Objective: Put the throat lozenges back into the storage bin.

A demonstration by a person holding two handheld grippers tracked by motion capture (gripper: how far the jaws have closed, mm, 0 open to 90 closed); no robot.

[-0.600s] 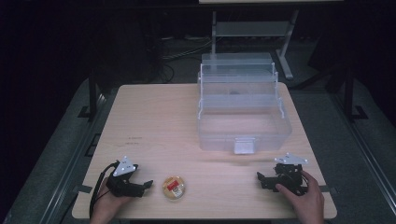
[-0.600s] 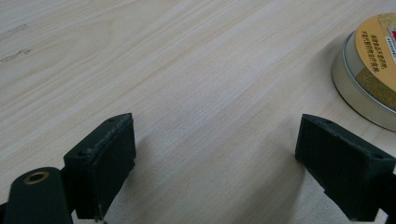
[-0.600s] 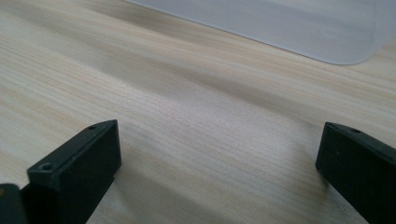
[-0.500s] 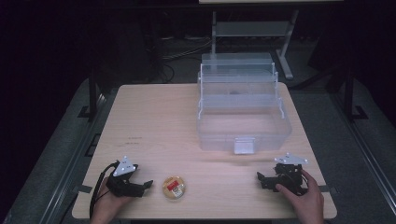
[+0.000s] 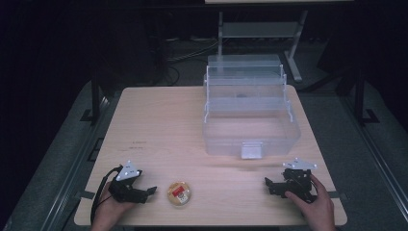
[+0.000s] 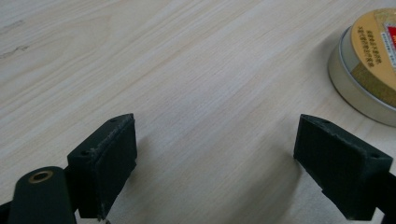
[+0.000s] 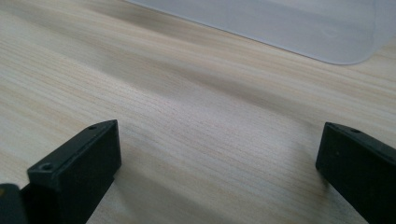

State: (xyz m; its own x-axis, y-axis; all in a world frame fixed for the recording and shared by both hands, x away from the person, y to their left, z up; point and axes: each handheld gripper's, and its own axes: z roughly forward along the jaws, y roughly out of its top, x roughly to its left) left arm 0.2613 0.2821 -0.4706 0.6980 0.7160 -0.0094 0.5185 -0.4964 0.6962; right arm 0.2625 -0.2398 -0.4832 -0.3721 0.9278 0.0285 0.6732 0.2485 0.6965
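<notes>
Round yellow-lidded tin (image 5: 179, 193) lies on the near edge of the pale wooden table (image 5: 163, 125), just right of the left gripper (image 5: 150, 191), whose jaws gape wide and hold nothing. Right gripper (image 5: 267, 183), likewise wide and empty, rests near right. Nothing appears done yet: grasping the tin and carrying it to the far clear plastic tiered box (image 5: 250, 120) remain.

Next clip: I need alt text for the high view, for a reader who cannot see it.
A person's two hands rest at the near edge of a light wooden table, each holding a black two-jaw gripper: the left gripper points at a small round yellow-lidded tin beside it, the right gripper lies apart. A clear plastic tiered storage box stands open farther back.
</notes>
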